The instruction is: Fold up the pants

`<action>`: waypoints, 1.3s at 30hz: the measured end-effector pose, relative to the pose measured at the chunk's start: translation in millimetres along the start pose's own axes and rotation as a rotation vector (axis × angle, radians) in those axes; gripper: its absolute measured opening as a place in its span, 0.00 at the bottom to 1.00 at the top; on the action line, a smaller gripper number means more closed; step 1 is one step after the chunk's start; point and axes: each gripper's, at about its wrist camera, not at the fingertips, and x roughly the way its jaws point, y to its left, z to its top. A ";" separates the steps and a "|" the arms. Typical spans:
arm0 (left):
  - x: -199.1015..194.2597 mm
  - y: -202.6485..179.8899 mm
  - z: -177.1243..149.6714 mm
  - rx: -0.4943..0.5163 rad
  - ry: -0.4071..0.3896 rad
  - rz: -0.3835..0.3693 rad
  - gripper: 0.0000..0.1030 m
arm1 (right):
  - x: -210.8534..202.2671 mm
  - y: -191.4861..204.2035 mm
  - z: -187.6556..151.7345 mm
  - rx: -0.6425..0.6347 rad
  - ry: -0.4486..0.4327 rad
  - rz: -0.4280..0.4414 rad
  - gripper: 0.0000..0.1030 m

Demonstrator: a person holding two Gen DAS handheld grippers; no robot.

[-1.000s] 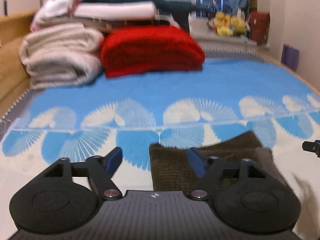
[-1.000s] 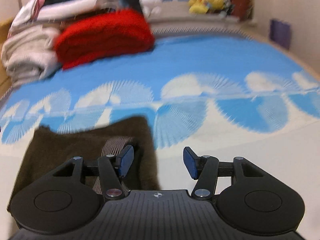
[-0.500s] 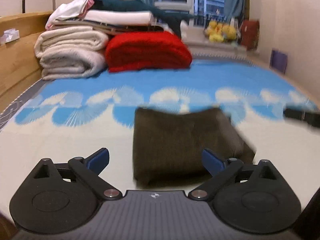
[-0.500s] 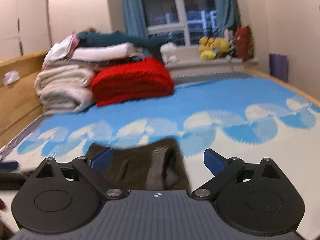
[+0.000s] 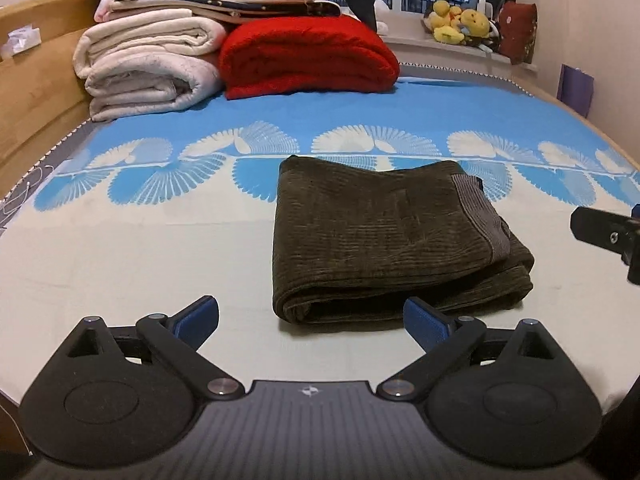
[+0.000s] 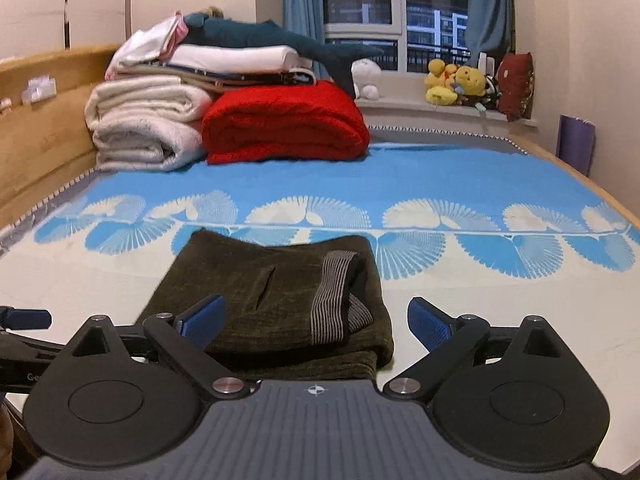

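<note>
My left tool [image 5: 311, 317] and right tool [image 6: 316, 322] have both just spread wide and grasp nothing. The pants [image 5: 384, 236], dark olive ribbed corduroy folded into a thick rectangle with a grey striped waistband [image 6: 332, 296] on top, lie on the bed's pale sheet [image 5: 120, 248], just ahead of my blue ridged pads [image 5: 200, 316].

We see only a black tip of the right gripper [image 5: 608, 236] cut off at the frame's right edge, near edge of the folded pants [image 6: 280, 304] hidden behind its body, windowsill plush toys [image 6: 456, 82] too small to identify
</note>
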 end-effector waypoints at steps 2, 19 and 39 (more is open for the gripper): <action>4.8 2.2 0.3 -0.011 0.011 -0.001 0.97 | 4.7 4.2 -2.1 -0.021 0.018 -0.005 0.94; 21.7 2.4 1.7 -0.063 0.057 -0.018 0.97 | 21.3 -1.3 -9.2 -0.019 0.094 -0.003 0.94; 25.1 1.5 1.4 -0.053 0.056 -0.016 0.97 | 28.1 -0.9 -10.5 -0.022 0.106 0.002 0.94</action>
